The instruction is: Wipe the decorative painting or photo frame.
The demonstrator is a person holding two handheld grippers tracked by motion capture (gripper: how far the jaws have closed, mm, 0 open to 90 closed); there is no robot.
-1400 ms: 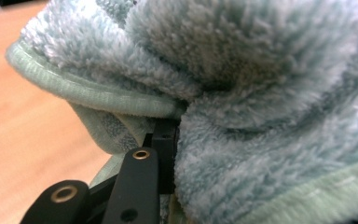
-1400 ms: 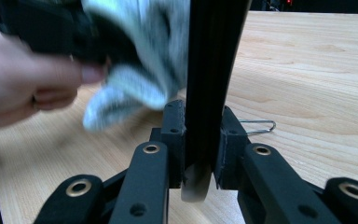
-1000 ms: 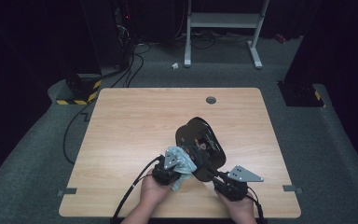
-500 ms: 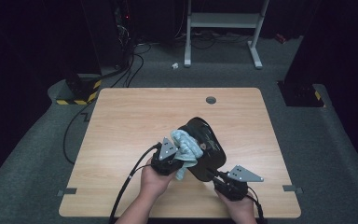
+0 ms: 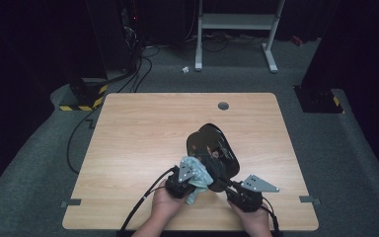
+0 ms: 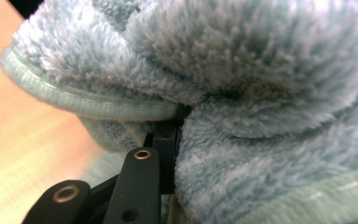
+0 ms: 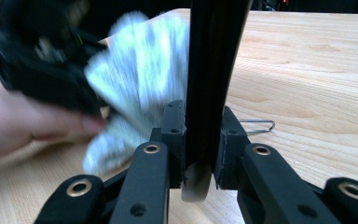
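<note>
Work in hand: wiping a black pan with a pale blue cloth.
Left hand-held gripper: jaws closed on a bunched fold of the cloth, the fleece pressed round the black fingers in the left gripper view.
Right hand-held gripper: clamped on the pan's handle, which stands upright between the jaws in the right gripper view.
Pan, position: tilted up over the counter, right of centre near the front edge – dark inside facing the camera.
Change: half a second ago the cloth lay higher on the pan's face; now it sits at the lower left rim – a downward wiping stroke, by my reading, so cleaning is under way, not finished.
Surroundings: a round cable hole far back; a wire loop lying on the wood just beyond the right jaws.
Obstructions: none near the stroke.
</note>
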